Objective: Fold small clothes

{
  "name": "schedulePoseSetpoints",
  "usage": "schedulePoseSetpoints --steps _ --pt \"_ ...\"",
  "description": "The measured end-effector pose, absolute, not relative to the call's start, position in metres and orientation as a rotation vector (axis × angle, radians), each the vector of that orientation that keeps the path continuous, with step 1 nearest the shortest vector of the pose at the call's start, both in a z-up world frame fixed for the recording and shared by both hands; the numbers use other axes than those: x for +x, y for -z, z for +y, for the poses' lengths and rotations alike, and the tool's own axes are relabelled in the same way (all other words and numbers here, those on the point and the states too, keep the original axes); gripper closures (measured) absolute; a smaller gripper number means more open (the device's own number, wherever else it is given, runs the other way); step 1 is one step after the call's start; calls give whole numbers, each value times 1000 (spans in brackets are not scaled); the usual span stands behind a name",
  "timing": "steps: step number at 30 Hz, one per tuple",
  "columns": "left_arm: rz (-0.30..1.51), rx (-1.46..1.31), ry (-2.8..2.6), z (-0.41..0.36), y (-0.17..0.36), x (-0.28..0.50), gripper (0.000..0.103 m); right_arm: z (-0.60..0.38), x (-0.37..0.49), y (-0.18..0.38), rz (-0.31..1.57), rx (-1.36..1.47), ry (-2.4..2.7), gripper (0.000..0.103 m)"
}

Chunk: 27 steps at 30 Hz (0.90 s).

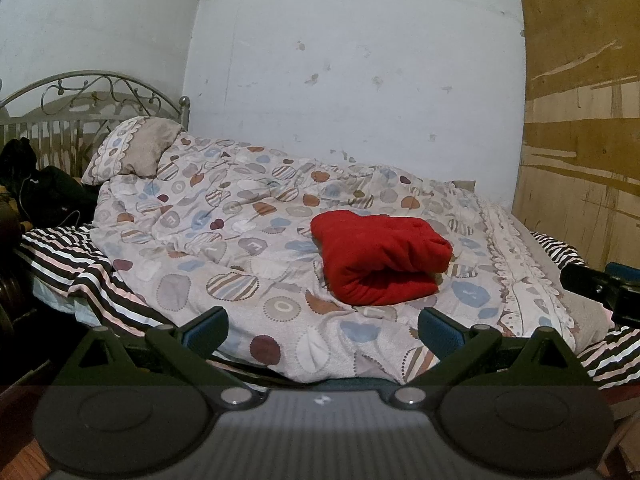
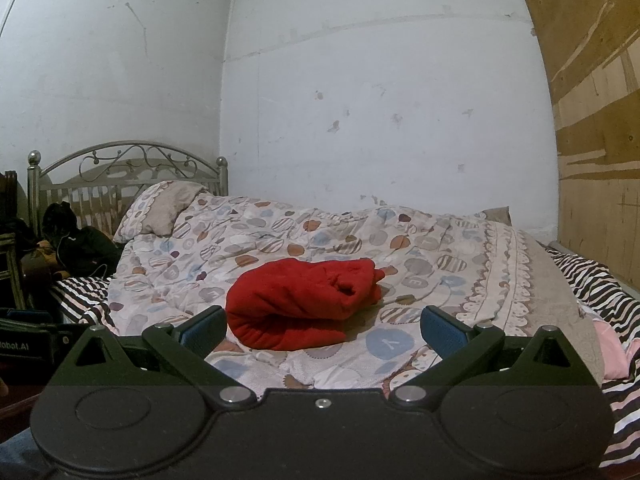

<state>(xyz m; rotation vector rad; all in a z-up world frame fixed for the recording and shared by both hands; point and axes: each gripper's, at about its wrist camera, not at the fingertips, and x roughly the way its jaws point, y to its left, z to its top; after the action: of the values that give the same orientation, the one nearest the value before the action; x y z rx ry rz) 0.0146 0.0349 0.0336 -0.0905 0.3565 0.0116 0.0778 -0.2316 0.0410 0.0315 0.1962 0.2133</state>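
A red garment (image 1: 380,258) lies folded into a thick bundle on a patterned quilt (image 1: 224,240) on the bed. It also shows in the right wrist view (image 2: 296,304). My left gripper (image 1: 322,332) is open and empty, held back from the garment near the bed's front edge. My right gripper (image 2: 322,330) is open and empty, just short of the garment's near edge. The right gripper's body shows at the right edge of the left wrist view (image 1: 600,288).
A pillow (image 1: 132,152) leans on the metal headboard (image 1: 92,100) at the back left. Dark clothes (image 1: 44,192) lie at the far left. A striped sheet (image 1: 80,272) hangs along the bed's front. A plywood panel (image 1: 580,120) stands on the right.
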Motion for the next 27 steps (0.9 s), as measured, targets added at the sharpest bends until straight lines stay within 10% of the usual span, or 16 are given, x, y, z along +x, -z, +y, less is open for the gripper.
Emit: schedulePoseSetpoints --steps 27 --pt "400 23 -170 12 -34 13 0 -231 78 -41 194 30 -213 0"
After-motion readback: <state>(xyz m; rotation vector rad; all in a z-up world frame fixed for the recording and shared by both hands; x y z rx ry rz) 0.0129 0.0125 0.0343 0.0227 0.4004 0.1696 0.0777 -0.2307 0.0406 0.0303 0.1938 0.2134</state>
